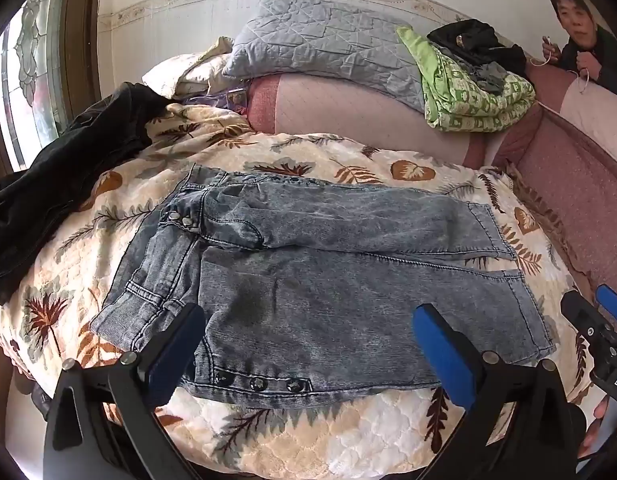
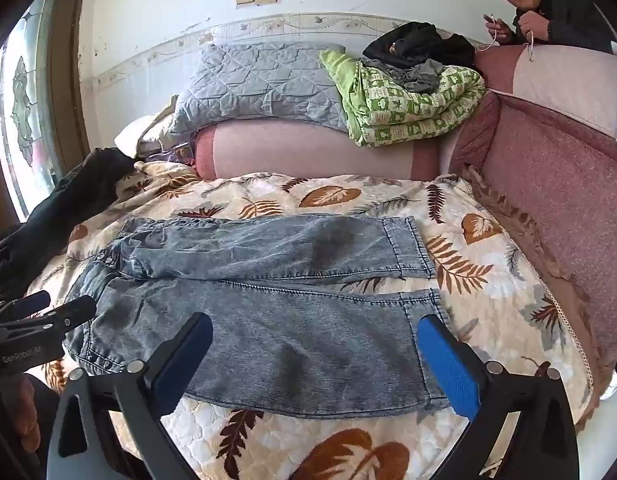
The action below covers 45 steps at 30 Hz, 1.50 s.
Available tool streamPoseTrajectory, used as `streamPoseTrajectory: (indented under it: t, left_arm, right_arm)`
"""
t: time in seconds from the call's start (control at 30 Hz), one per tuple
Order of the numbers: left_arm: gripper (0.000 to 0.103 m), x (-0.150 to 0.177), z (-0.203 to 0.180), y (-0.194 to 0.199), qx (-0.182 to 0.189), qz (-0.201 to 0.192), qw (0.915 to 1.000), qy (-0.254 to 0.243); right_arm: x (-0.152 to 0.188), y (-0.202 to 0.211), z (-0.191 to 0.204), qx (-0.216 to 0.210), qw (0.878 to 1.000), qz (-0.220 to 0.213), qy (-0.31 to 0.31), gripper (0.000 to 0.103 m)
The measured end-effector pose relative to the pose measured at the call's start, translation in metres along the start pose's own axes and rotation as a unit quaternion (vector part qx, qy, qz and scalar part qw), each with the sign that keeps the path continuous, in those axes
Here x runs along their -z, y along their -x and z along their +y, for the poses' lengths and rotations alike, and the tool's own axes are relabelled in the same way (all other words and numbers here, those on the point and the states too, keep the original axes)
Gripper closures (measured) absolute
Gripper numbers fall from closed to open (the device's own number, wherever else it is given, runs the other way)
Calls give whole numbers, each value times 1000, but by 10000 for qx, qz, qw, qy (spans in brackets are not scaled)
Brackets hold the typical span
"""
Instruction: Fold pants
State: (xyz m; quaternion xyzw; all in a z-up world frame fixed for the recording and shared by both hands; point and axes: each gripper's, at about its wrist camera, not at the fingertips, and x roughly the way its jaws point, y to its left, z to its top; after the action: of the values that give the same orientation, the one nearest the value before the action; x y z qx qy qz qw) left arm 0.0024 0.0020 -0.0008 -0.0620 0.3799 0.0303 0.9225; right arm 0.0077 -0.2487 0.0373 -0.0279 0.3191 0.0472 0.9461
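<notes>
The pants lie flat on the bed's leafy quilt, near its front edge, waist to the left. The left gripper and the right gripper hover spread wide, holding nothing. Each should pinch the near leg's edge and fold it evenly over the far leg.

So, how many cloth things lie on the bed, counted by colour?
Blue-grey: 2, the jeans and the quilted pillow
Black: 2, the garment at left and the clothes on top
Green: 1, the folded blanket
Total: 5
</notes>
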Motion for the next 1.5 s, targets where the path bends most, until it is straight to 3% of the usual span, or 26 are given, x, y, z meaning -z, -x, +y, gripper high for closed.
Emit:
streamPoseTrajectory:
  t: [1.5]
  left_arm:
    - [0, 6, 3, 1, -34, -29, 9999, -122]
  right_arm:
    - [4, -9, 6, -137, 9998, 82, -90, 0]
